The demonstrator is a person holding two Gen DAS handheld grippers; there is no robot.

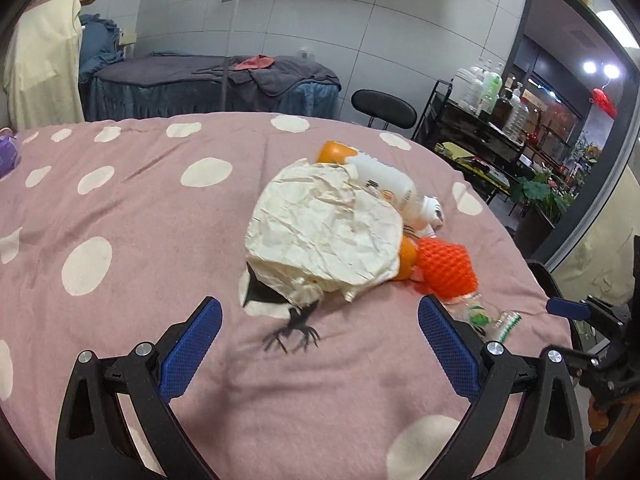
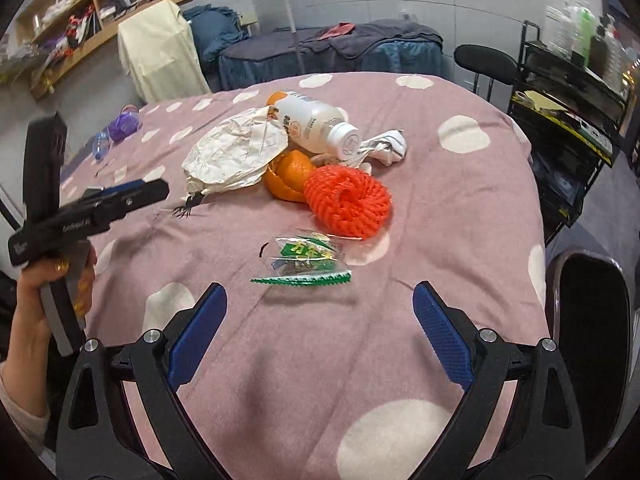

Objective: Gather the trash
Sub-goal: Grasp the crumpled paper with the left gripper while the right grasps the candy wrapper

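We see both grippers gaping wide and empty, the right gripper [image 2: 320, 320] just below the clear green-printed wrapper [image 2: 306, 262] at frame centre, its long edge seemingly running left-right, so nearer than the left gripper [image 1: 320, 328].

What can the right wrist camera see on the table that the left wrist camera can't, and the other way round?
Right only: the crumpled white wad behind the bottle, a purple item far left, and the hand holding the left tongs.
Left only: little extra; just the right tongs' tip.
Both: crumpled paper, white bottle, orange net, green wrapper.
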